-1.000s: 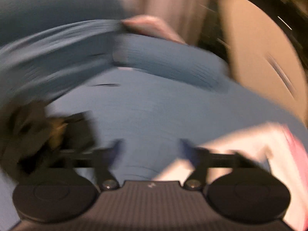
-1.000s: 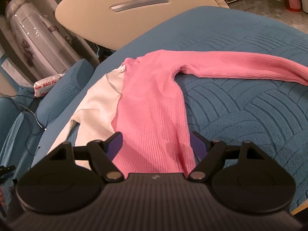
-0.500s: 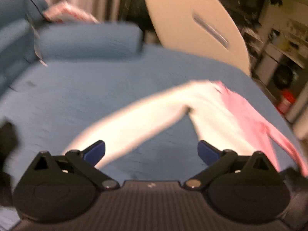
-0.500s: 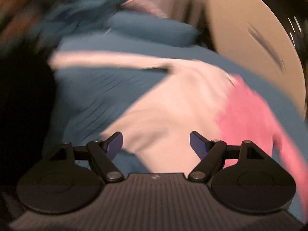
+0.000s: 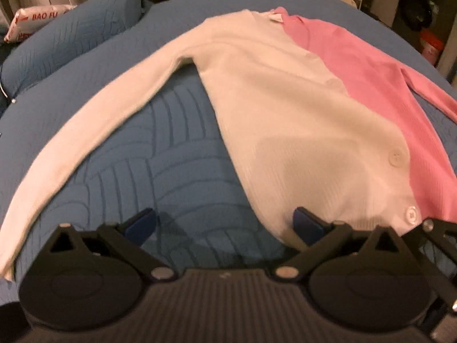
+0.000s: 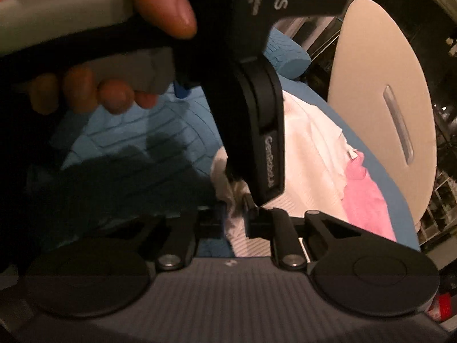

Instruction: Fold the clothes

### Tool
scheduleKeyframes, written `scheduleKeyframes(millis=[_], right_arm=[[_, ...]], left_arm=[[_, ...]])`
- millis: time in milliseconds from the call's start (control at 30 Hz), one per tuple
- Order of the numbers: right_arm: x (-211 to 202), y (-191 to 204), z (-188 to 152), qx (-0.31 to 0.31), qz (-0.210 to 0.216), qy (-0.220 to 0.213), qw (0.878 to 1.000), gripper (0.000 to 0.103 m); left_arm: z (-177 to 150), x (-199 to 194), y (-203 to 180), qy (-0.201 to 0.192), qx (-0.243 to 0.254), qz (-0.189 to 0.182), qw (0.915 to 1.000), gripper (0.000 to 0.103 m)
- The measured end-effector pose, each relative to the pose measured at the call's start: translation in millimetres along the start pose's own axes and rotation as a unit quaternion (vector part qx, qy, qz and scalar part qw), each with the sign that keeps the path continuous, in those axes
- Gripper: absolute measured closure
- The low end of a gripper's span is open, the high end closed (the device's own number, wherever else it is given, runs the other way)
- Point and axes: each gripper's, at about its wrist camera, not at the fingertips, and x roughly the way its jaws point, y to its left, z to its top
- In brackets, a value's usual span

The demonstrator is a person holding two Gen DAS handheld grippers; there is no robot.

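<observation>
- Quilted blue bedspread [image 5: 177, 171] covers the bed, with a blue pillow [image 5: 71, 43] at its far left and a cream oval headboard [image 6: 380, 108] behind it.
- On the bedspread lies a cardigan [image 5: 285, 108], half white and half pink, spread flat with its front up; the white sleeve [image 5: 94, 125] reaches out to the left, the pink sleeve toward the right edge.
- Two white buttons [image 5: 395, 155] show along the line where the white half meets the pink.
- Left gripper [image 5: 225, 225] hovers above the white hem corner, its blue-padded jaws spread wide; the right pad sits over the hem's edge, the left pad over bare bedspread, and nothing is clamped.
- Right gripper [image 6: 234, 223] is at the white hem, its jaws closing, with a bunch of white knit between them and the pads pressing on it.
- In the right wrist view the left gripper's black body fills the upper middle, with the person's hand [image 6: 114, 91] wrapped around its grey handle.
- A printed white and red package [image 5: 34, 21] lies behind the pillow.
</observation>
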Motion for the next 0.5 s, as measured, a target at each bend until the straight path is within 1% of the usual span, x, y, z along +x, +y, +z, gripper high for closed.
scheduleKeyframes(millis=[67, 233, 367, 500], right_arm=[[-0.5, -2.3, 1.6, 0.010, 0.010, 0.000, 1.000, 0.089], [-0.4, -2.9, 3.6, 0.023, 0.023, 0.005, 0.999, 0.089], [-2.3, -3.9, 6.1, 0.035, 0.038, 0.002, 0.999, 0.090], [-9.1, -1.7, 10.4, 0.042, 0.075, -0.013, 0.996, 0.091]], left_arm=[[2.0, 1.5, 8.1, 0.012, -0.020, -0.014, 0.9996, 0.000], [3.1, -4.0, 2.1, 0.007, -0.009, -0.005, 0.9999, 0.000], [7.0, -6.2, 2.6, 0.009, -0.012, -0.008, 0.9999, 0.000], [8.4, -6.4, 1.3, 0.009, -0.012, -0.008, 0.9999, 0.000]])
